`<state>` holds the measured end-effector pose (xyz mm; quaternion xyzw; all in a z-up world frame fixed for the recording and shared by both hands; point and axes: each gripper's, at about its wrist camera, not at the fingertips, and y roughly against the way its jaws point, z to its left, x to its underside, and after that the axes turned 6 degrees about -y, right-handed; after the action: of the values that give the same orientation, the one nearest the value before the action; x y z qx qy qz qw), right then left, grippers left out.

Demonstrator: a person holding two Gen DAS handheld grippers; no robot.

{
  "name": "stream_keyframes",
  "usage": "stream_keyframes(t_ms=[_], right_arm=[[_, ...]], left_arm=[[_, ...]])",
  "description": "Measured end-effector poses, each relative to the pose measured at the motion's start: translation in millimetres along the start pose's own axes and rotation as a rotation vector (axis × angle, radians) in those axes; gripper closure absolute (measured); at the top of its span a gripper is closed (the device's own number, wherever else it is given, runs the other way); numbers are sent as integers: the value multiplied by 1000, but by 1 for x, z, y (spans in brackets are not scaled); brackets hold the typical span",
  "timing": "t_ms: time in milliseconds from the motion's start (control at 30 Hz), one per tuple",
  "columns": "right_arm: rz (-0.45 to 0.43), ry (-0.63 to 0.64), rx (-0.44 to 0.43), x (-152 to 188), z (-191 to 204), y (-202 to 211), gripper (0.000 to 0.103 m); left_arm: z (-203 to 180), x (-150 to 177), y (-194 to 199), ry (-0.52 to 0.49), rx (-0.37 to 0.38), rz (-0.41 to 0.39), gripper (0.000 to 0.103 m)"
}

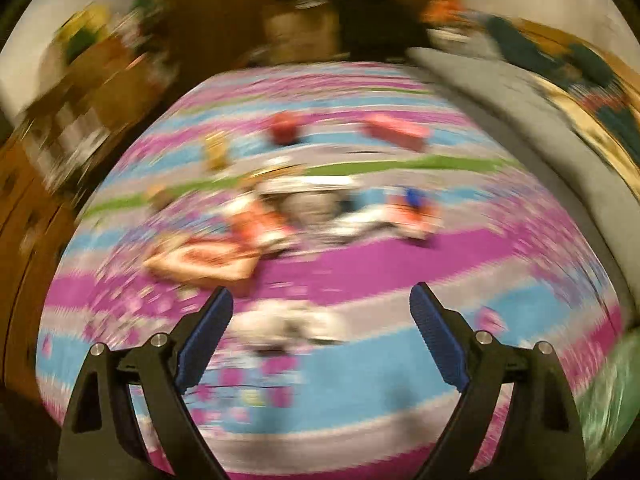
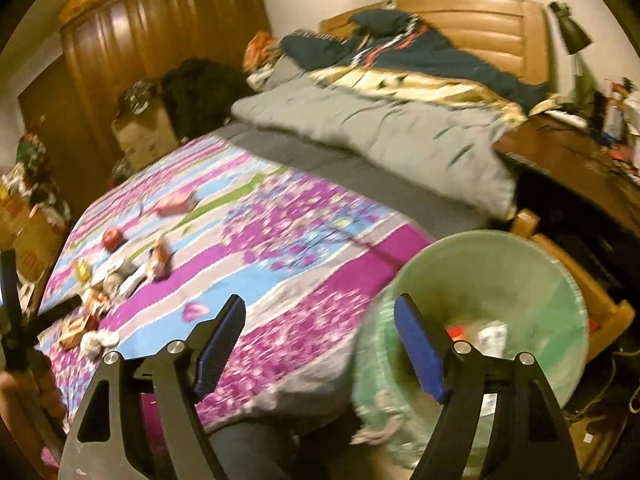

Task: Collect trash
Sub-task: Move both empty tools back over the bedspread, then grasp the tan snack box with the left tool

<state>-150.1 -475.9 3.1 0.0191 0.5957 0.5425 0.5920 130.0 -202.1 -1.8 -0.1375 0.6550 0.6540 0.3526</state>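
Left gripper, jaws spread wide, nothing between the blue pads, angled downward. Right gripper, jaws likewise apart and empty, angled downward. A hand grips a handle at the right view's left edge.

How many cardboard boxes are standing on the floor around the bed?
2. One cardboard box stands beside the wardrobe; a second box sits at the left edge. Others may be hidden.
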Motion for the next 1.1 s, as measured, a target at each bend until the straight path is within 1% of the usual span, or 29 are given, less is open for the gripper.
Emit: stream_keyframes(t_ms=[67,133,200,267,367,400,467,533,567,600,667,833,867,900,1000,1067,1100], right_arm=[[30,23,-18,8,14,-8,25],[56,41,-31,15,24,-15,25],[74,49,-36,20,28,-21,25],[97,48,-38,26,33,-27,25],[121,42,-33,30,33,-34,25],[126,41,-32,31,30,-35,25],[141,42,-28,33,28,-38,25],[148,44,-22,34,27,-39,25],[150,45,-19,34,26,-39,25],[151,45,-18,34,25,-39,25],[153,42,-19,34,25,-40,25],[170,49,-37,36,32,-43,25],[172,51,-46,37,35,-43,25],[172,54,-54,37,38,-43,25],[163,84,-68,37,50,-39,25],[162,97,-75,38,54,-37,25],[164,100,-78,39,55,-37,25]], left_arm=[[37,-4,-11,128,-38,50,14],[78,-7,-27,287,-71,113,12],[108,-9,-47,412,-76,185,11],[130,-10,-70,516,-106,244,11],[144,-11,-99,617,-110,310,11],[145,-10,-107,638,-108,328,11],[145,-10,-122,663,-134,361,11],[150,-9,-135,726,-143,372,11],[151,-10,-139,739,-155,370,10],[151,-12,-145,748,-157,371,4],[151,-14,-154,754,-129,384,5],[148,-19,-163,701,-107,419,5],[148,-18,-167,685,-114,447,5],[150,-22,-174,681,-120,454,5],[142,-22,-173,647,-145,439,5],[136,-20,-167,609,-151,407,12],[133,-18,-160,581,-143,375,25]])
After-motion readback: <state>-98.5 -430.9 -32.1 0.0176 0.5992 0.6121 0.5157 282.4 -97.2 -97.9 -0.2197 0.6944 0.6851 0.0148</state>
